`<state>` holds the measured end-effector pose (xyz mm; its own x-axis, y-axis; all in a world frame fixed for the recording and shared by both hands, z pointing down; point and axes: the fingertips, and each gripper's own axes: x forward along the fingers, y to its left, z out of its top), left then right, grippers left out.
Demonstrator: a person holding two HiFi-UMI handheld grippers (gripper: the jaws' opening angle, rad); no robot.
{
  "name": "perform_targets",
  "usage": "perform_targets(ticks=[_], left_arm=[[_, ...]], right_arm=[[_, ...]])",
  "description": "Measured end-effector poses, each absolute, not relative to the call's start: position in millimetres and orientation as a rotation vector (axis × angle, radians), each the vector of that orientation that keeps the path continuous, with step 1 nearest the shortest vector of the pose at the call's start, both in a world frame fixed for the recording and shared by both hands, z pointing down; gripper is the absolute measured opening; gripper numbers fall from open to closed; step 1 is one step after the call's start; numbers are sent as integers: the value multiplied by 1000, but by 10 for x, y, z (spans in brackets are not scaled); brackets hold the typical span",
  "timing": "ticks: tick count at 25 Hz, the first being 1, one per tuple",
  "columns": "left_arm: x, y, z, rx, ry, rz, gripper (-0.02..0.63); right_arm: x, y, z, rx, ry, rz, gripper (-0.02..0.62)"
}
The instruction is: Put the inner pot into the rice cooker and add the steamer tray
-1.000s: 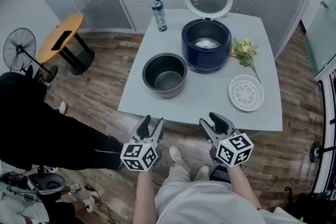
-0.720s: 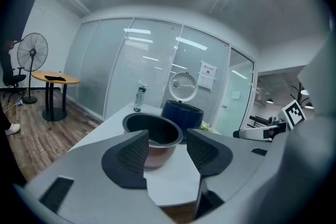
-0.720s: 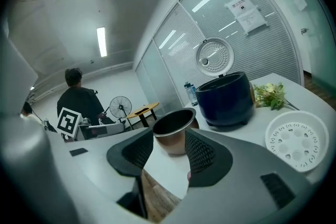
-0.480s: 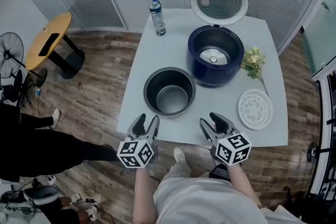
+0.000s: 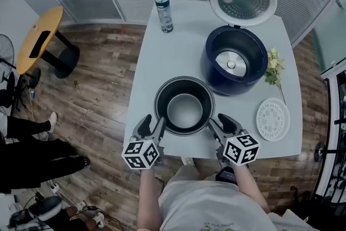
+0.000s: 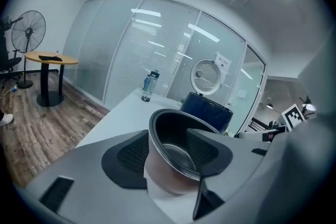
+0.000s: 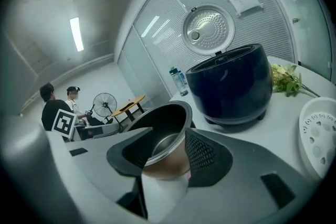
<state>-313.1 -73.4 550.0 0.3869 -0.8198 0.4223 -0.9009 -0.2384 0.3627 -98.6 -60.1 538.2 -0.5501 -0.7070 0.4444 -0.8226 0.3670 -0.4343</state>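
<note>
On the table [image 5: 178,46], the rice cooker [image 5: 233,87] stands far right, the inner pot [image 5: 184,111] at the near edge between left gripper [image 5: 152,123] and right gripper [image 5: 220,121], both spread wide, gripping nothing; an uneven pinch could tip it.

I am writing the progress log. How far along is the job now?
Done: only that the rice cooker stands open. In hand: the left hand-held gripper and the right hand-held gripper have open jaws at the inner pot, which sits on the table. Left: lift the pot in, then add the steamer tray.
</note>
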Motion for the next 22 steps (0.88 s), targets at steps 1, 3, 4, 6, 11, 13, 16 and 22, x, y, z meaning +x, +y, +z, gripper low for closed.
perform_targets(ticks=[1,3,4,6,11,13,16,22], left_arm=[[-3146,-776,5536,2095,-1460,196,230],[-3157,-845,5600,2087,-1438,203,230],[-3156,-876,5622,2085,-1429,207,230],[-3155,-937,5648,2087,-1414,216,230],[-3137,-1046,5730,2091,-1382,249,229],[-3127,-1086,5767,2087,-1368,258,229],[-3089,-1139,5807,2086,-1341,274,216],[-3100,-1190,5863,2069,-1344,308,125]], right_arm=[[-998,-648,5421,1395,-2423,947,183],[-995,-729,5491,1433,-2379,955,184],[-990,-764,5522,1451,-2358,956,184],[-996,-824,5574,1473,-2328,963,184],[-1043,-917,5690,1484,-2285,1000,183],[-1052,-962,5723,1492,-2270,1002,183],[-1035,-1007,5772,1518,-2233,995,184],[-1062,-1024,5796,1522,-2189,995,147]])
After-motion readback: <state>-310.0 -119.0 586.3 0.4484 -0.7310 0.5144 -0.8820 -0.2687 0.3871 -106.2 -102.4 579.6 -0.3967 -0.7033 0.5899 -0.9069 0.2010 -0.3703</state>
